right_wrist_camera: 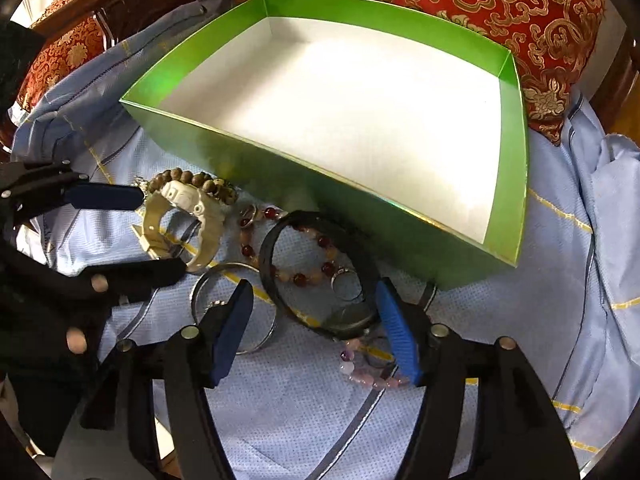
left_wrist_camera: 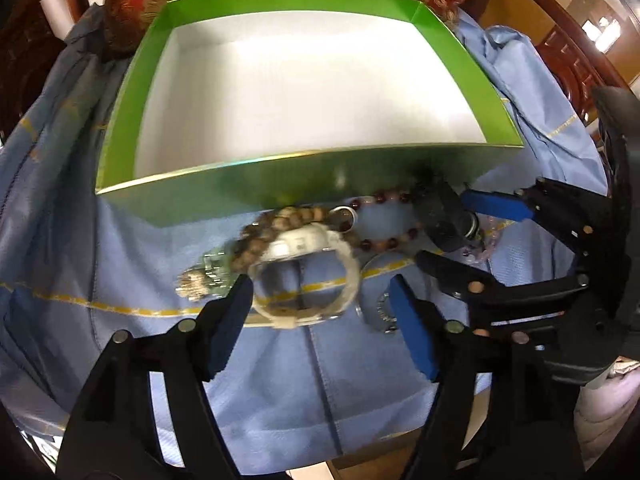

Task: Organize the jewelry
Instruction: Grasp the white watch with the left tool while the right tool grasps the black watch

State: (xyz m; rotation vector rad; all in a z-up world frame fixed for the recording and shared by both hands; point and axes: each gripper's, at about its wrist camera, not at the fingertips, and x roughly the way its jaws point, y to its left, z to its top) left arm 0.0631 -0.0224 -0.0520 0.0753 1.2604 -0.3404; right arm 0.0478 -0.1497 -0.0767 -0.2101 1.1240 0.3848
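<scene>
An empty green box [left_wrist_camera: 320,188] [right_wrist_camera: 280,180] with a white floor stands on a blue cloth. Jewelry lies in a heap before its near wall. My left gripper [left_wrist_camera: 318,292] [right_wrist_camera: 164,234] is open and straddles a white watch [left_wrist_camera: 304,276] [right_wrist_camera: 184,208]; its pads do not press on it. My right gripper [right_wrist_camera: 314,292] [left_wrist_camera: 444,228] is open around a black watch [right_wrist_camera: 272,272] [left_wrist_camera: 444,220]. A brown bead bracelet [left_wrist_camera: 272,220] [right_wrist_camera: 192,180] leans on the white watch. A red and pink bead bracelet [left_wrist_camera: 384,240] [right_wrist_camera: 304,276] lies inside the black band.
A silver bangle [right_wrist_camera: 236,312], a small ring [right_wrist_camera: 346,284] and a pale pink bead bracelet [right_wrist_camera: 360,372] lie near the right gripper's fingers. A silver-green charm [left_wrist_camera: 204,276] sits left of the white watch. A red and gold cushion [right_wrist_camera: 520,20] backs the box. Dark wooden chair frames ring the cloth.
</scene>
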